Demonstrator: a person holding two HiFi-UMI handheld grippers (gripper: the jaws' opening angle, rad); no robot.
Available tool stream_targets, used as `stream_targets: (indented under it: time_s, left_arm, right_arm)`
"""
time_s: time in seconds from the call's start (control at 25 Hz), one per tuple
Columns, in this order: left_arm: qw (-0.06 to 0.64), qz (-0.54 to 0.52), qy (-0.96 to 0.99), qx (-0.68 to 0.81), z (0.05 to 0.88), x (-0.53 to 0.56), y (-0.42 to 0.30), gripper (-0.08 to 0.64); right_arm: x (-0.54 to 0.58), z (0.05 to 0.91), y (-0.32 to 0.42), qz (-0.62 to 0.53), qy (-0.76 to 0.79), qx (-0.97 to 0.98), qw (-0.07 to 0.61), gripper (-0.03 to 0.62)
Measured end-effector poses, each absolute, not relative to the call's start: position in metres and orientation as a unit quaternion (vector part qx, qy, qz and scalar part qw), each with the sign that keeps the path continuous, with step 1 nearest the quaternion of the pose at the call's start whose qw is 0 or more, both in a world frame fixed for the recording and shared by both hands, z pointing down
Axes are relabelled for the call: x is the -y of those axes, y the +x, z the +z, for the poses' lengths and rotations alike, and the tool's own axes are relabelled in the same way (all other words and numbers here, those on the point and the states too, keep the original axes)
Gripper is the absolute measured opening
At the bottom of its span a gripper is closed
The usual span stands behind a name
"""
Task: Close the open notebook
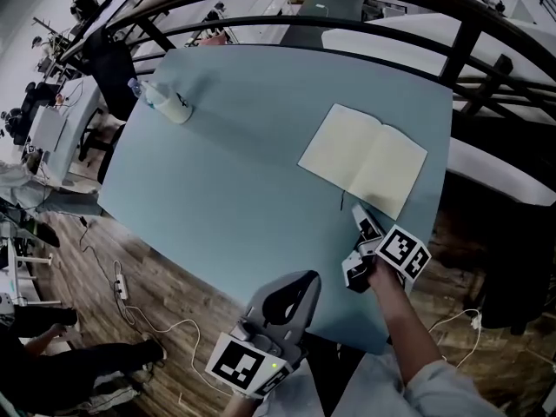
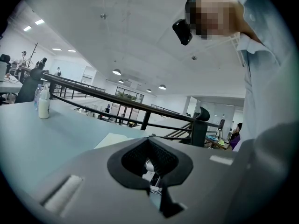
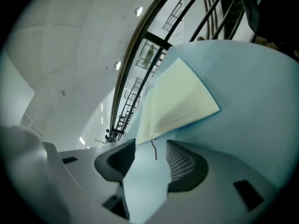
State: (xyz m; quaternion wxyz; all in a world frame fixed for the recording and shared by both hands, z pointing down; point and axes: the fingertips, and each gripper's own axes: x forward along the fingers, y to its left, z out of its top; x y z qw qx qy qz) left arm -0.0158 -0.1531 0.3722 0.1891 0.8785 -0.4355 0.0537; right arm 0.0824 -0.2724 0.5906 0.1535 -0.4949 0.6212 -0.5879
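One notebook [image 1: 363, 159] lies open and flat near the right edge of the single blue counter [image 1: 226, 181], two blank pages showing. The right gripper [image 3: 149, 155] sits just short of its near corner, its two fingers [image 3: 184, 164] spread wide and holding nothing. The left gripper [image 2: 148, 146] hangs off the counter's near edge, its fingers together and empty. Two bottles [image 1: 169, 104] stand close together at the far left.
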Motion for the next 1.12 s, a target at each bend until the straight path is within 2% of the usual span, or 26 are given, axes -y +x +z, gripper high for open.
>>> stream_targets:
  time_s: [0.6, 0.92, 1.12]
  left_arm:
    - [0.192, 0.048, 0.875, 0.442, 0.374, 0.157, -0.016, 0.005]
    - [0.194, 0.048, 0.875, 0.44, 0.377, 0.157, -0.014, 0.005]
    - [0.197, 0.049, 0.876, 0.438, 0.378, 0.159, -0.015, 0.005]
  right_arm:
    - [0.289, 0.594, 0.093, -0.607, -0.504, -0.588, 0.177, 0.19]
    - [0.298, 0.578, 0.113, -0.567, -0.52, -0.611, 0.187, 0.19]
    - [0.306, 0.565, 0.121, -0.523, -0.537, -0.642, 0.163, 0.189]
